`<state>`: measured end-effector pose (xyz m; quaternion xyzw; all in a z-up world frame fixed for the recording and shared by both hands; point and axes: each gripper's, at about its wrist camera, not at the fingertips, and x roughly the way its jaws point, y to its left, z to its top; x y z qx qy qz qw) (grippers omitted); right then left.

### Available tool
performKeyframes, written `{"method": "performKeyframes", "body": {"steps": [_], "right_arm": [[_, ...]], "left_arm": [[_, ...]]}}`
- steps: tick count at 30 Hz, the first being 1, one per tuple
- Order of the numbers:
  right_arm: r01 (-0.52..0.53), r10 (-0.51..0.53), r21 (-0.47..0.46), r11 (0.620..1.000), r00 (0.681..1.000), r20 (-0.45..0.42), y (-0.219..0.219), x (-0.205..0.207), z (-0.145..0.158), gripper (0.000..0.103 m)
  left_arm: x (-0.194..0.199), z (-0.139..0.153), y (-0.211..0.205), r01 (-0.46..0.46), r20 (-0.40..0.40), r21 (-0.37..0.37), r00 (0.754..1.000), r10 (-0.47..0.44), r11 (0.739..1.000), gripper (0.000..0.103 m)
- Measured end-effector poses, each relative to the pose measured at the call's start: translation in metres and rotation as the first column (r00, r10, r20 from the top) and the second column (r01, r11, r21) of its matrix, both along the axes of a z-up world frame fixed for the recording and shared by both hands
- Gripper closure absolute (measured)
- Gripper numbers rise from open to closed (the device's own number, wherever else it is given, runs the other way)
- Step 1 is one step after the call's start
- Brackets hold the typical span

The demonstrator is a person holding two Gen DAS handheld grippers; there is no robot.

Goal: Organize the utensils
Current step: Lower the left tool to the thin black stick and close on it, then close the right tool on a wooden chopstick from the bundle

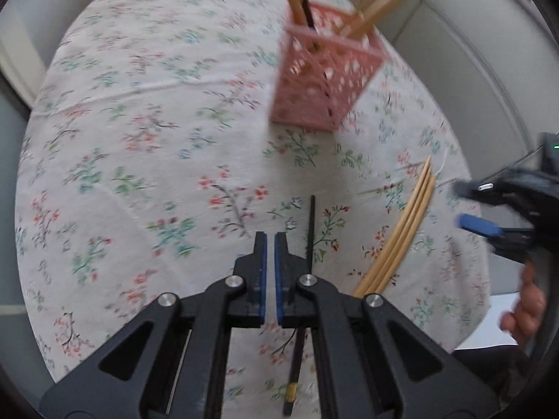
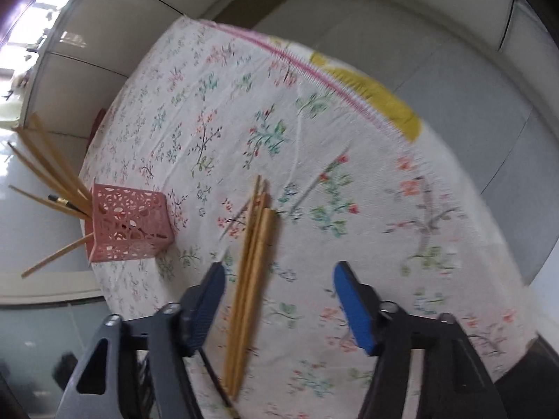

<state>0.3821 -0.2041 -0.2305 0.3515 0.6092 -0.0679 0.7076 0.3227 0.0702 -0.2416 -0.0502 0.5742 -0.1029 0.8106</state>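
Observation:
A pink perforated basket (image 1: 323,80) stands on the floral tablecloth (image 1: 139,146) and holds several wooden chopsticks and one black one; it also shows in the right wrist view (image 2: 129,227). A bundle of bamboo chopsticks (image 1: 401,234) lies loose on the cloth, also in the right wrist view (image 2: 251,279). A black chopstick (image 1: 310,230) lies beside my left gripper (image 1: 270,241), which is shut and empty just left of it. My right gripper (image 2: 279,276) is open, above the bamboo bundle, which lies between its fingers nearer the left one. It appears at the right edge of the left view (image 1: 489,209).
The round table's edge (image 2: 349,94) has a pink stitched hem with a yellow cloth (image 2: 384,101) beyond it. Grey walls surround the table. A thin grey stick (image 2: 314,185) lies on the cloth right of the bundle.

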Motion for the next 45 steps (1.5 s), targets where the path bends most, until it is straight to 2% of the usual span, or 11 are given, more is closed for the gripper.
{"method": "performKeyframes", "body": {"steps": [4, 7, 9, 12, 15, 22, 28, 35, 39, 44, 45], "right_arm": [[0.027, -0.029, -0.039, 0.999, 0.998, -0.059, 0.008, 0.007, -0.014, 0.065], [0.032, -0.038, -0.096, 0.995, 0.998, -0.054, 0.014, 0.014, -0.011, 0.068], [0.014, -0.030, -0.170, 0.985, 0.995, -0.093, 0.020, 0.020, -0.013, 0.083], [-0.012, -0.017, -0.228, 0.973, 0.992, -0.127, 0.024, 0.026, -0.014, 0.091], [-0.012, -0.024, -0.236, 0.972, 0.988, -0.152, 0.026, 0.032, -0.015, 0.091], [0.060, -0.074, -0.134, 0.989, 0.992, -0.104, 0.012, 0.026, -0.016, 0.088], [0.032, -0.052, -0.191, 0.981, 0.993, -0.102, 0.015, 0.039, -0.018, 0.086], [0.039, -0.057, -0.211, 0.977, 0.995, -0.079, 0.033, 0.044, -0.005, 0.083], [0.017, -0.040, -0.214, 0.977, 0.994, -0.105, 0.046, 0.047, -0.008, 0.081], [-0.023, -0.016, -0.306, 0.952, 0.992, -0.126, 0.059, 0.053, -0.008, 0.080], [-0.036, -0.009, -0.318, 0.947, 0.990, -0.138, 0.061, 0.054, -0.008, 0.084]], "left_arm": [[0.001, 0.017, 0.019, 0.007, 0.029, -0.058, 1.000, -0.005, 0.998, 0.098], [0.003, 0.010, 0.022, 0.015, 0.014, -0.055, 1.000, -0.014, 0.998, 0.098], [0.002, 0.008, 0.026, 0.015, -0.005, -0.056, 1.000, -0.015, 0.998, 0.098], [0.004, 0.008, 0.029, 0.016, -0.016, -0.072, 1.000, -0.017, 0.997, 0.098], [0.003, 0.013, 0.028, 0.018, -0.012, -0.079, 1.000, -0.019, 0.997, 0.098], [0.004, 0.018, 0.035, 0.002, -0.011, -0.100, 1.000, -0.003, 0.995, 0.098], [0.004, 0.019, 0.034, 0.010, -0.015, -0.113, 1.000, -0.012, 0.994, 0.098], [0.006, 0.021, 0.041, 0.003, -0.018, -0.132, 1.000, -0.006, 0.991, 0.096], [0.007, 0.020, 0.041, 0.007, -0.023, -0.133, 1.000, -0.011, 0.991, 0.096], [0.007, 0.021, 0.042, 0.004, -0.025, -0.129, 1.000, -0.008, 0.992, 0.089], [0.008, 0.021, 0.042, 0.004, -0.026, -0.125, 1.000, -0.008, 0.992, 0.088]]}}
